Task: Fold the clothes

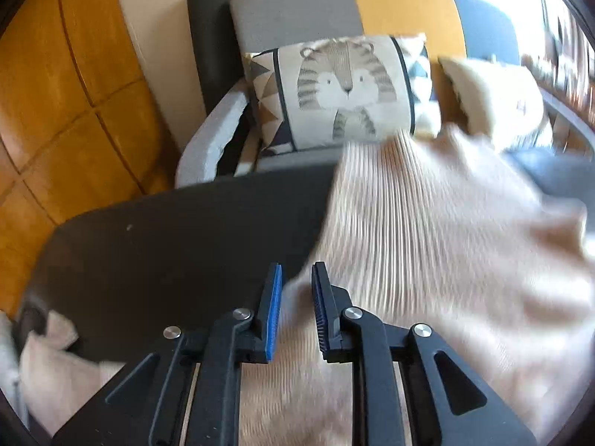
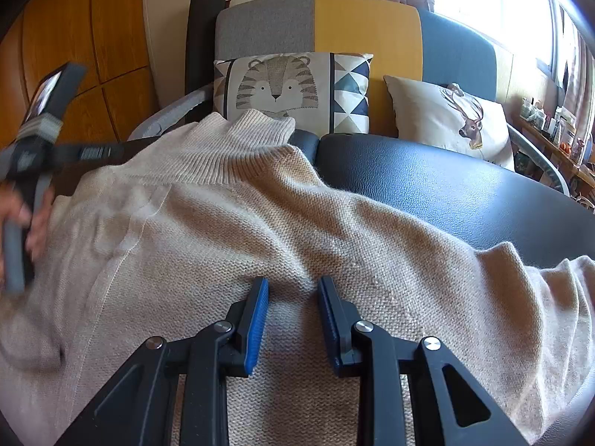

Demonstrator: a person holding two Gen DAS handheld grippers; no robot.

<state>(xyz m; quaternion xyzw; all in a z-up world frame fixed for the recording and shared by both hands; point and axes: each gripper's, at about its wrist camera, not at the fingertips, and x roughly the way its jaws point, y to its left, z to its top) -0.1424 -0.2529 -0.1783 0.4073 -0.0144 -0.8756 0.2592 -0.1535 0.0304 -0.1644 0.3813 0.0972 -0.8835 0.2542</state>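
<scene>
Beige knit sweater (image 2: 260, 230) spread over dark table (image 2: 446, 186), collar toward tiger pillow (image 2: 282, 85). Right gripper (image 2: 293, 290) low over sweater body, fingers apart, nothing pinched. Left gripper (image 1: 297, 278) at sweater's edge, view blurred; fingers narrowly parted, gripping nothing clearly. Hand (image 2: 33, 223) holds left tool at left.

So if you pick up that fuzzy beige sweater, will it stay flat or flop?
Probably flop: the sweater is soft knit and already lies in wrinkles and humps. It looks fuzzy, so the pads likely won't slip. It seems light, though bulky.
</scene>
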